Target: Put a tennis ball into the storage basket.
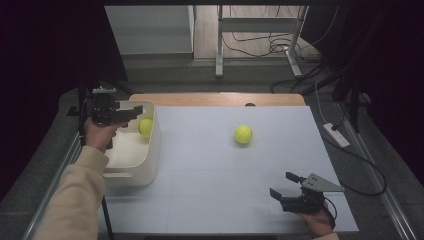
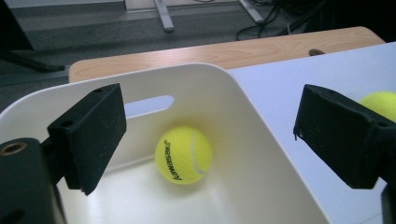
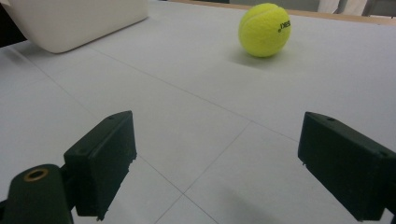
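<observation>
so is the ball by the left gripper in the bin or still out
In. The tennis ball lies on the floor of the white bin, with the left gripper above it, jaws apart and not touching it.

Two tennis balls [image 1: 145, 126] [image 1: 243, 134]; one white bin [image 1: 152, 150]; two hand-held grippers [image 1: 131, 112] [image 1: 283, 185].

A lab or test room is suggested here, not a home. The pale worktop [image 1: 225, 170] is laid over a wooden desk top [image 1: 215, 99] and marked with a faint grid of lines. Dark curtains [image 1: 45, 60] are hung at both sides, so the scene is closed off like a recording booth. Loose cables [image 1: 270, 47] are seen trailing across the grey floor [image 1: 165, 75] around a metal desk frame [image 1: 260, 30], and a white power strip [image 1: 336, 134] is laid beside the worktop.
</observation>
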`<state>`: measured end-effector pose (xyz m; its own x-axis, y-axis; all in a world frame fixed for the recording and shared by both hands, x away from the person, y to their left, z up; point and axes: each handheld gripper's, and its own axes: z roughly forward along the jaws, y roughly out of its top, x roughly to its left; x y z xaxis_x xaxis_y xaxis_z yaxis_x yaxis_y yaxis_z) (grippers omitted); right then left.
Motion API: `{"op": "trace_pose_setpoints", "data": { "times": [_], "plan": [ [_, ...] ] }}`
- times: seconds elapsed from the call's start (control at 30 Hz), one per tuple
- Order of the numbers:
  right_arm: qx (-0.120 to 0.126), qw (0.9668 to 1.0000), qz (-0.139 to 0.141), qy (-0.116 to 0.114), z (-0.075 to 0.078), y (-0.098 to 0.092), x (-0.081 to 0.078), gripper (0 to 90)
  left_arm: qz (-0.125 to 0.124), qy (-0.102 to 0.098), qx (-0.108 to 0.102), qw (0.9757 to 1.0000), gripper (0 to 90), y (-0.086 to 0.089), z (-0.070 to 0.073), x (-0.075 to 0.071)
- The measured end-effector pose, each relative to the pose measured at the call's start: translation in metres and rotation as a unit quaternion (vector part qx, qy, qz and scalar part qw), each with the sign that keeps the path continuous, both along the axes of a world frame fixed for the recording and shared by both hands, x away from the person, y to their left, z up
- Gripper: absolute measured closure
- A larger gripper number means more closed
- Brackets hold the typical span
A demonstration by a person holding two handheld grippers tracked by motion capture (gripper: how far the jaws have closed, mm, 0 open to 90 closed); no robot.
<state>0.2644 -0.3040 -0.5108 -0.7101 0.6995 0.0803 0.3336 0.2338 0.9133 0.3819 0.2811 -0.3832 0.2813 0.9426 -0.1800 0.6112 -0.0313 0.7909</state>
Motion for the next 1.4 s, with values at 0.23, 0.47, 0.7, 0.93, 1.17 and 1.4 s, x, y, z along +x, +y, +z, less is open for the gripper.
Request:
{"op": "trace_pose_setpoints", "data": {
  "times": [0.23, 0.47, 0.7, 0.93, 1.17, 1.4],
  "plan": [
    [0.002, 1.0000, -0.002, 0.001, 0.000, -0.001, 0.001, 11.6, -0.024, -0.014, -0.017, 0.9995, 10.4, -0.003, 0.000, -0.005],
    [0.005, 1.0000, -0.004, -0.001, 0.001, -0.002, 0.001, 11.7, -0.048, -0.026, -0.032, 0.9980, 11.5, -0.007, 0.001, -0.009],
    [0.005, 1.0000, -0.006, -0.002, 0.001, -0.001, 0.002, 11.8, -0.068, -0.032, -0.043, 0.9962, 11.6, -0.013, 0.002, -0.012],
    [0.005, 1.0000, -0.007, -0.003, 0.001, -0.002, 0.002, 11.8, -0.095, -0.051, -0.055, 0.9927, 11.4, -0.020, 0.006, -0.019],
    [0.005, 0.9999, -0.012, -0.006, 0.002, -0.002, 0.000, 11.9, -0.114, -0.060, -0.072, 0.9891, 11.4, -0.025, 0.010, -0.023],
    [0.002, 0.9999, -0.009, -0.006, 0.002, 0.001, 0.003, 11.9, -0.126, -0.069, -0.079, 0.9864, 11.7, -0.031, 0.012, -0.028]
  ]
}}
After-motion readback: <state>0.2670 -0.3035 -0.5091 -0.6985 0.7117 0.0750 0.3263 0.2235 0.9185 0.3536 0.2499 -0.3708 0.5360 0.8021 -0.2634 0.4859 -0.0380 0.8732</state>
